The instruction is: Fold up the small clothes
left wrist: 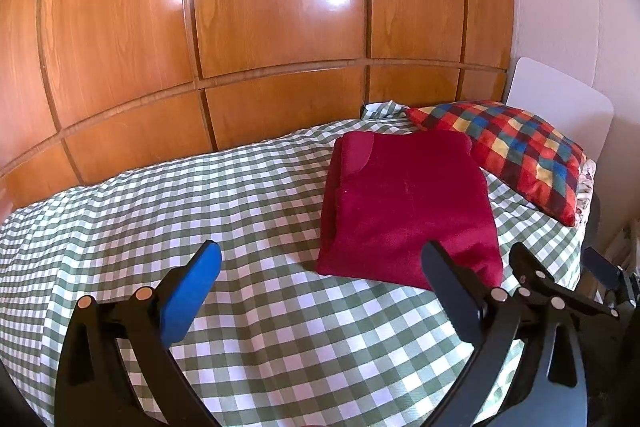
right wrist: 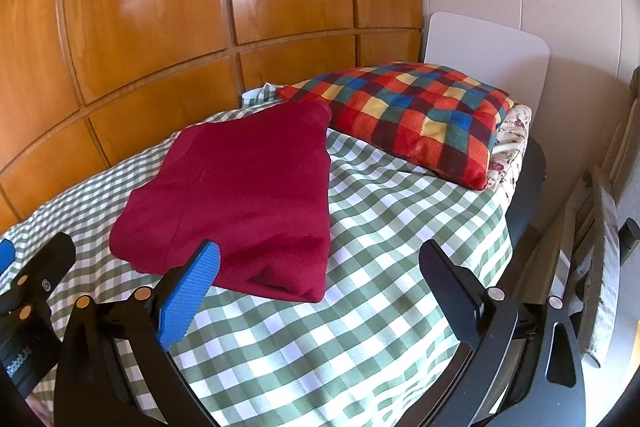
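1. Garment position: the folded dark red garment [left wrist: 408, 203] lies flat on the green-and-white checked bedcover [left wrist: 200, 211], a rough rectangle with its layers stacked and one rounded folded edge facing the grippers.
2. Surroundings: the far corner of the garment lies just beside the multicoloured checked pillow [left wrist: 508, 155]; whether the two touch cannot be told. A white board [left wrist: 560, 107] stands upright behind the pillow, and glossy wooden panelling [left wrist: 240, 7] runs along the far side of the bed.
3. Left gripper [left wrist: 324, 261]: the jaws stand wide apart with nothing between them except bare bedcover and the near left corner of the garment beyond. No pad presses on the cloth. The blue pad [left wrist: 192, 291] faces inward on the left finger.
4. Right gripper [right wrist: 320, 261]: the jaws stand wide apart. The near folded edge of the garment [right wrist: 240, 195] lies ahead of the gap, and neither finger grips it.
5. Relative placement: both grippers sit side by side at the near edge of the bed, pointing downward toward the bedcover.
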